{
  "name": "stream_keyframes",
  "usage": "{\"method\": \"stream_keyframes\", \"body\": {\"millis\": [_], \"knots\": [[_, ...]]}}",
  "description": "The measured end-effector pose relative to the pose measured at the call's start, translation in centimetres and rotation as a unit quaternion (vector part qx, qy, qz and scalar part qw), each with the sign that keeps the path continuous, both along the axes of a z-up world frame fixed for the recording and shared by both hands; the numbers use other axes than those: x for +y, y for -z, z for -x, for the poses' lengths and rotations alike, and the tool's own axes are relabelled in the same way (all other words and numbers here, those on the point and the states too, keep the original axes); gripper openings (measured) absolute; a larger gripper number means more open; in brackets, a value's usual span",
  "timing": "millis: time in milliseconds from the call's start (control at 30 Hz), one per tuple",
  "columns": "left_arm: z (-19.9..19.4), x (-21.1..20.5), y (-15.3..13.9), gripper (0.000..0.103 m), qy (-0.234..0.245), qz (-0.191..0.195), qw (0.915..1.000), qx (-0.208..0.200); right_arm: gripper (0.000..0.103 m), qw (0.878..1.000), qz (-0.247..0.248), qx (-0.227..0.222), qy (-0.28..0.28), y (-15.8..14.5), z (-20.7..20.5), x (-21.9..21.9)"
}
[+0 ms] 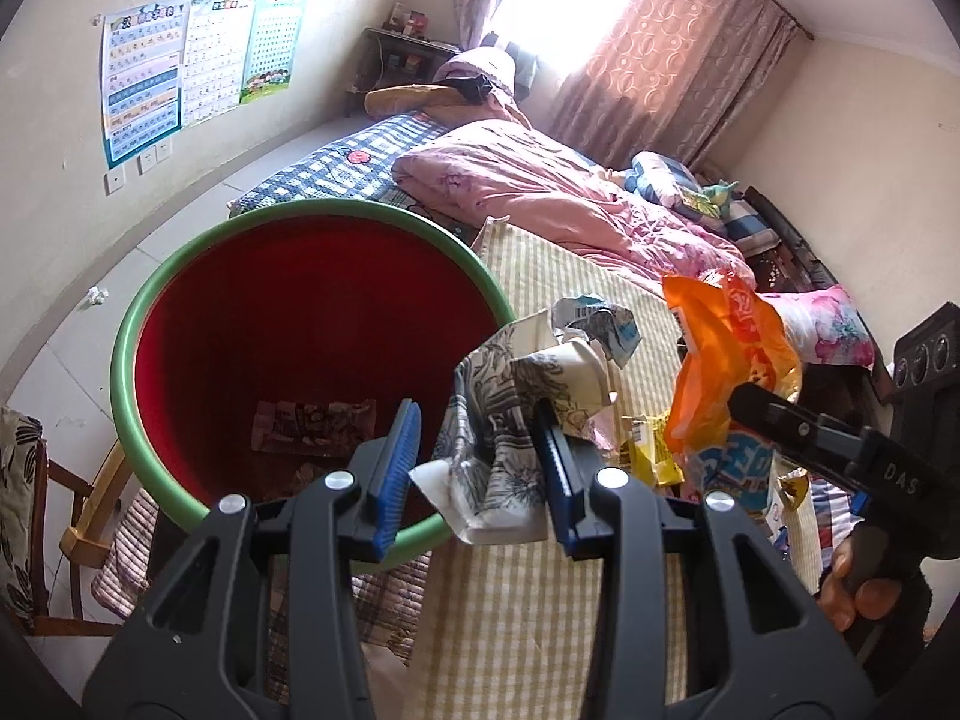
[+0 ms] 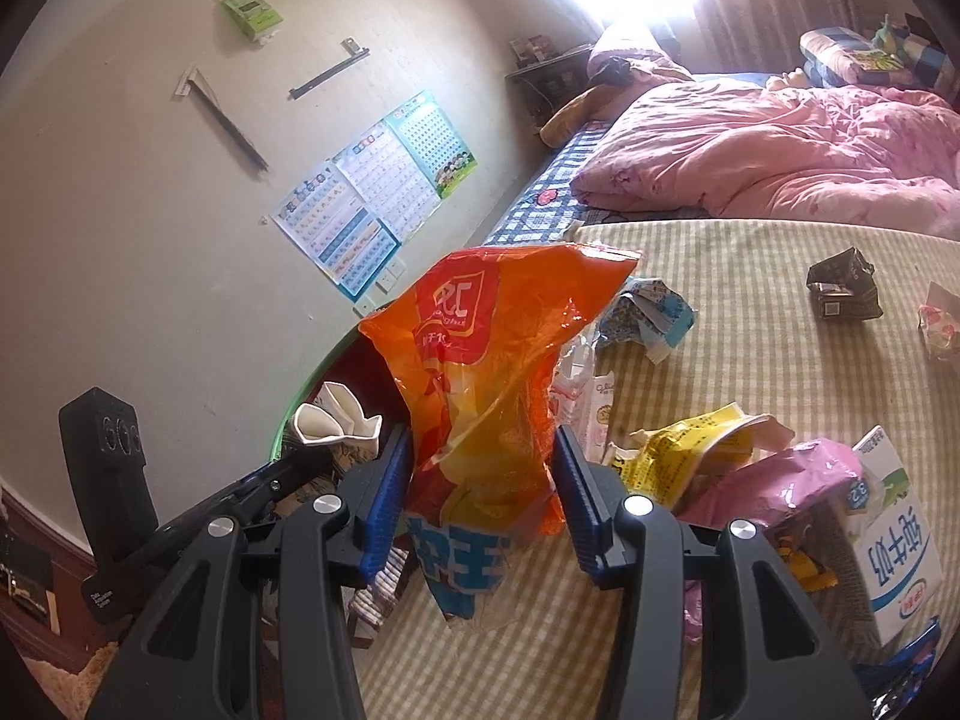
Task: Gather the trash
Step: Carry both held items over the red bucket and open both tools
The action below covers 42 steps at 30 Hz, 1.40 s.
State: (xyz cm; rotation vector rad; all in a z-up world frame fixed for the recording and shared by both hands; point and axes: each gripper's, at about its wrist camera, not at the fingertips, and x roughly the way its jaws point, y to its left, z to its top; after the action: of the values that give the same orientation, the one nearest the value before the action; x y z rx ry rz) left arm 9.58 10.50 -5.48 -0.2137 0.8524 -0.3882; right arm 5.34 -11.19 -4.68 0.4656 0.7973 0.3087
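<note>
Bin holds few wrappers. My left gripper clamps crumpled paper, right gripper clamps orange bag; litter on the bed remains.

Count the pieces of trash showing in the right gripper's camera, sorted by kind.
Cartons: 2 (black carton, milk carton)
Paper cups: 1 (crumpled paper cup)
Bags and wrappers: 6 (orange bag, blue-white wrapper, yellow wrapper, pink wrapper, pale wrapper, red-white wrapper at the edge)
Total: 9 that I can tell apart.
</note>
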Motion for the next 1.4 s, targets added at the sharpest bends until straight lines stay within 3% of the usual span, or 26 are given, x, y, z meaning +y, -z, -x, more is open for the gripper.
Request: {"method": "stream_keyframes", "body": {"millis": [767,1400], "knots": [[-4.1,3.9,-0.4,0.037,-0.006,-0.003,0.9998,-0.016,0.046,1.000,0.014,-0.010,0.022,-1.0,-2.3,2.8],[-6.7,7.1,1.5,0.038,-0.036,-0.041,0.9985,-0.006,0.047,0.999,0.022,0.011,-0.035,0.5,-7.6,8.2]]}}
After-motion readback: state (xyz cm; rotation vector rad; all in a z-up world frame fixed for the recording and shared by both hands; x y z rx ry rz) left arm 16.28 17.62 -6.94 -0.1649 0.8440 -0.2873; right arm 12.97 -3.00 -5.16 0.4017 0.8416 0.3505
